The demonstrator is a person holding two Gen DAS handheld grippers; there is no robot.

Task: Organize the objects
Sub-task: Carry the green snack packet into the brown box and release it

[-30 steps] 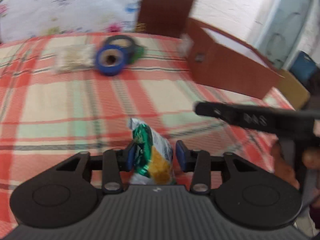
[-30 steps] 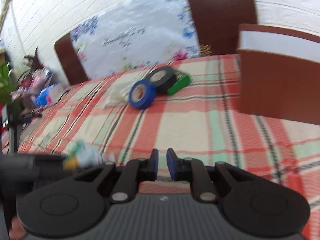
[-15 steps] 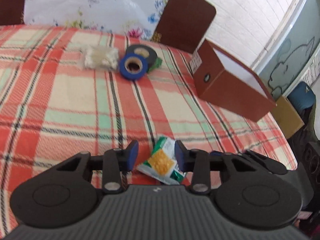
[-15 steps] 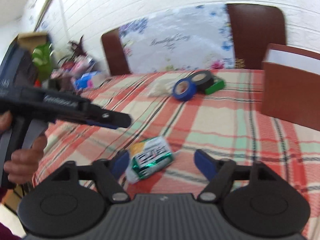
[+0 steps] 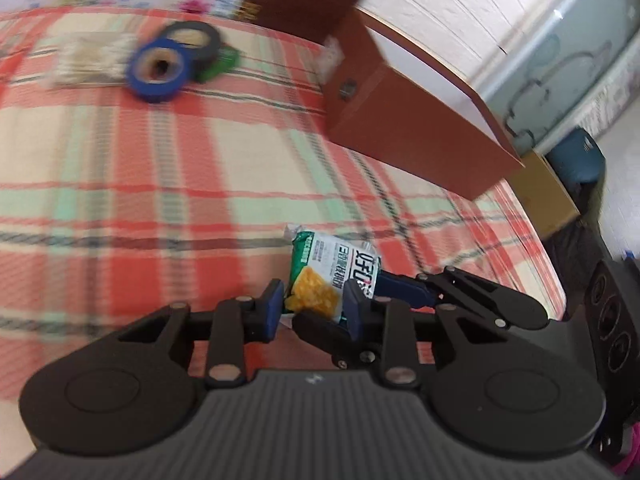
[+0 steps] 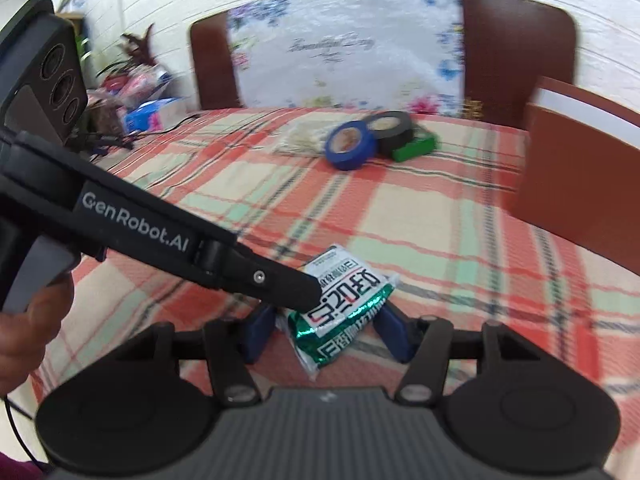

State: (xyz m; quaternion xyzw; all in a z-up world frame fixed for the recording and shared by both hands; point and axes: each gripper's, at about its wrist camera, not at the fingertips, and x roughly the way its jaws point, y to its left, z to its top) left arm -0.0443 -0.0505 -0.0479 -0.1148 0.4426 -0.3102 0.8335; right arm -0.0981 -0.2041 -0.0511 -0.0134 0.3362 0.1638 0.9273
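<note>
While both handheld grippers meet over a small green and white snack packet point(image 5: 334, 270) near the front edge of a table covered in a red, cream and green plaid cloth point(image 5: 160, 184), the tidying looks barely begun. From the left wrist view, the left gripper point(image 5: 314, 308) has its blue pads on either side of the packet's lower end, close against it; whether they actually pinch it cannot be told for sure, though the packet appears held upright between them. The right gripper point(image 6: 326, 334), seen from its own camera, has its jaws spread wide on both sides of the same packet point(image 6: 344, 304), not closed on it, so this reads as a handover or a regrasp in progress. An open brown box with a white inside point(image 5: 412, 120) stands well apart on the right side of the table and is probably where things should go; what it already holds is hidden. Far across the cloth, a blue tape roll point(image 6: 350, 145), a black tape roll point(image 6: 390, 130) leaning against it, a small green item point(image 6: 414, 147) touching the black roll, and a pale bag of small pieces point(image 6: 304, 138) just beside the blue roll all lie loose in a cluster. By this judgement, the packet and those four items remain to be put away.
</note>
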